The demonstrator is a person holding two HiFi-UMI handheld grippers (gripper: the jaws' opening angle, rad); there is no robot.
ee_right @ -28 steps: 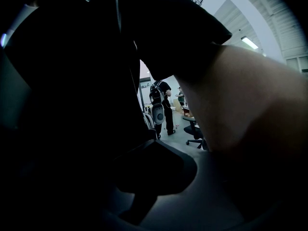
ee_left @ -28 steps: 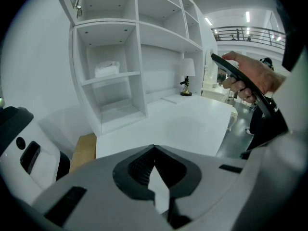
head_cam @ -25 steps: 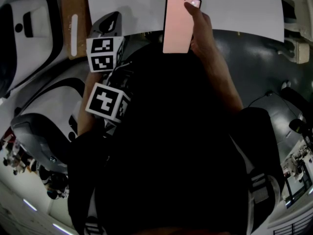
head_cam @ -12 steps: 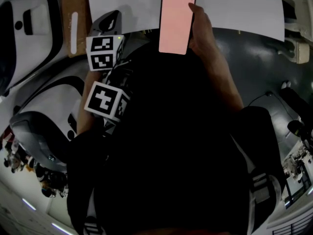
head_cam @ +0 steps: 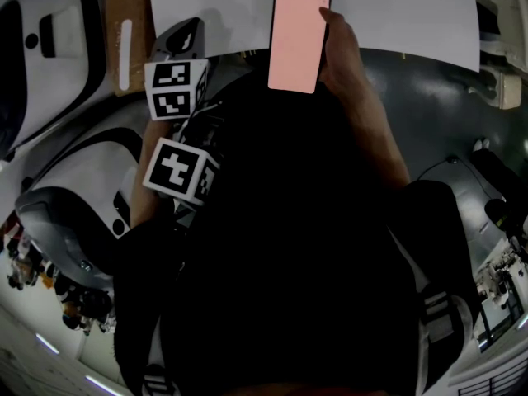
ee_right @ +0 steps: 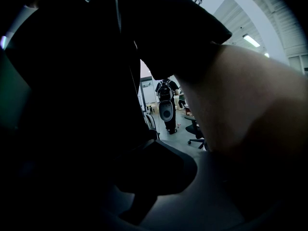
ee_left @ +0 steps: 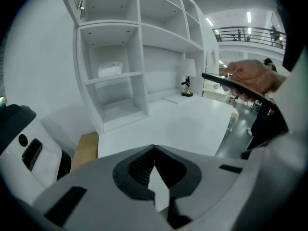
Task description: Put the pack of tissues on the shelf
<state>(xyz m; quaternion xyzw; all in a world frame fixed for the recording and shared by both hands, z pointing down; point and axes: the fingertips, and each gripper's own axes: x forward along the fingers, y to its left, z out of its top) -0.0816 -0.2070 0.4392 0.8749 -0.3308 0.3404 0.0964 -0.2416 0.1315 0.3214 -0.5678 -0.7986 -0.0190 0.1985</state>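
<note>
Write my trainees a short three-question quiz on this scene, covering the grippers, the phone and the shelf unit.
1. True or false: the left gripper grips the pack of tissues.
2. What does the person's hand hold? A. a mug B. a smartphone C. a pen
3. Fill in: the pack of tissues lies in a compartment of the white ____.
Key: 1 false: its jaws are together on nothing, and the pack lies apart from it in the shelf unit. 2 B. 3 shelf unit.
</note>
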